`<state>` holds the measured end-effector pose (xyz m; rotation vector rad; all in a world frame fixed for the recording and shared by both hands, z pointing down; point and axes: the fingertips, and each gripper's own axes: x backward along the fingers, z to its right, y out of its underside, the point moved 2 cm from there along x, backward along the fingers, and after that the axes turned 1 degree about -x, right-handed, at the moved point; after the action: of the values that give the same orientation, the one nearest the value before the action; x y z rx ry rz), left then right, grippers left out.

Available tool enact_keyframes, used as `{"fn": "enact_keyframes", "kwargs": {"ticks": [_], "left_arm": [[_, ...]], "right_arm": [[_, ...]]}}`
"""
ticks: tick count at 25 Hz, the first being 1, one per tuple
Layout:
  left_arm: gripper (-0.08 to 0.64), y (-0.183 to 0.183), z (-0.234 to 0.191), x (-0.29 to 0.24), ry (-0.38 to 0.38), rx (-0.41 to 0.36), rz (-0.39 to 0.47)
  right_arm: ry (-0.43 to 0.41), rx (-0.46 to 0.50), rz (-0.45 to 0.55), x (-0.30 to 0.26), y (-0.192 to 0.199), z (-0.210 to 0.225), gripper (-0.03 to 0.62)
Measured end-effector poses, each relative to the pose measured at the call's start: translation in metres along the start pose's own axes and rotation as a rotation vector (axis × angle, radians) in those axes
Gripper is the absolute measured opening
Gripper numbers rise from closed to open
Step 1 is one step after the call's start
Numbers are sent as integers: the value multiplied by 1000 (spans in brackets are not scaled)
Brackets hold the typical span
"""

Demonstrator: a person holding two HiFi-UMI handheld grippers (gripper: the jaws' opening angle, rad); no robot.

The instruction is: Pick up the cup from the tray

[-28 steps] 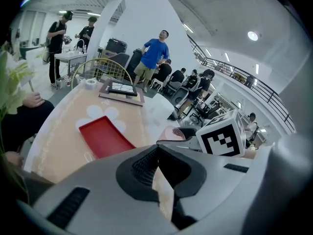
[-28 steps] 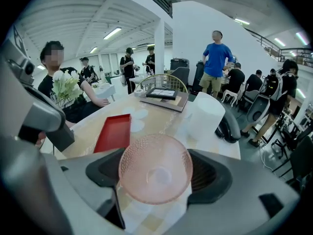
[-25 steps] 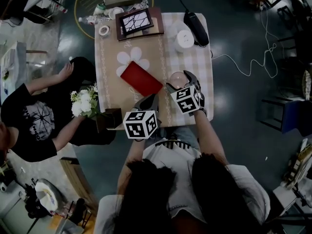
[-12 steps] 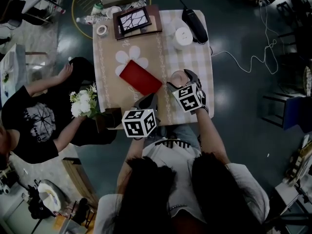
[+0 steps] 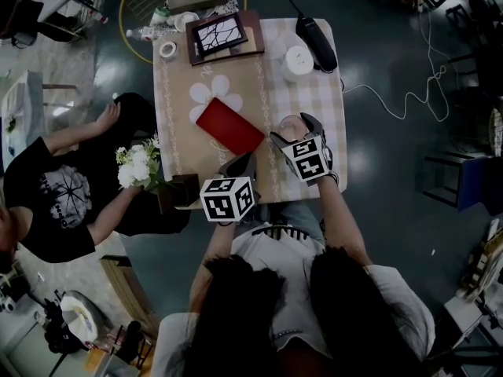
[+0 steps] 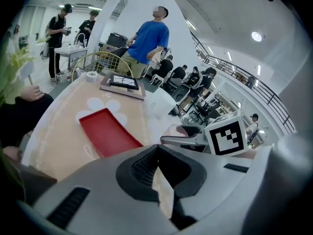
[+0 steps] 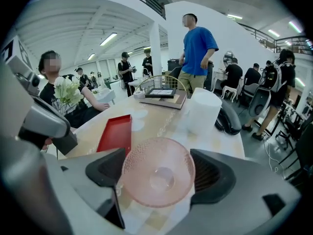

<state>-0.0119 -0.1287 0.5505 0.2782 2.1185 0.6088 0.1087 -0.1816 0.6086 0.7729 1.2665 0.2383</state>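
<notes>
Filling the right claw (image 7: pixel 156 156), the cup (image 7: pixel 158 179) touches both jaws.

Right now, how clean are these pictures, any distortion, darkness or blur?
Head view: dim overall, floor very dark. Left gripper view: heavy fisheye bending, black corners, left tongs soft up close. Right gripper view: same bending; pink cup sharp, ceiling lights bright.

**Item count, table and surroundings**

One table (image 5: pixel 314 100) is recorded. At it are listed: one red tray (image 5: pixel 228 126), one pink cup (image 7: pixel 157 171), one white cylinder (image 5: pixel 297 63), one black device (image 5: pixel 316 43), one framed picture (image 5: pixel 219 34) and one roll of tape (image 5: pixel 167 49). Two grippers are entered: the left gripper (image 6: pixel 157 163) and the right gripper (image 7: pixel 157 174). One bouquet of white flowers (image 5: pixel 137 163) is noted beside the table.
</notes>
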Motion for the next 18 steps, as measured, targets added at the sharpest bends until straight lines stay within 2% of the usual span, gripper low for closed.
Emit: {"fn": "enact_keyframes", "kwargs": {"ticks": [18], "left_arm": [[5, -4, 9, 8, -2, -37, 35]], "right_arm": [[27, 21, 111, 33, -29, -6, 400]]}}
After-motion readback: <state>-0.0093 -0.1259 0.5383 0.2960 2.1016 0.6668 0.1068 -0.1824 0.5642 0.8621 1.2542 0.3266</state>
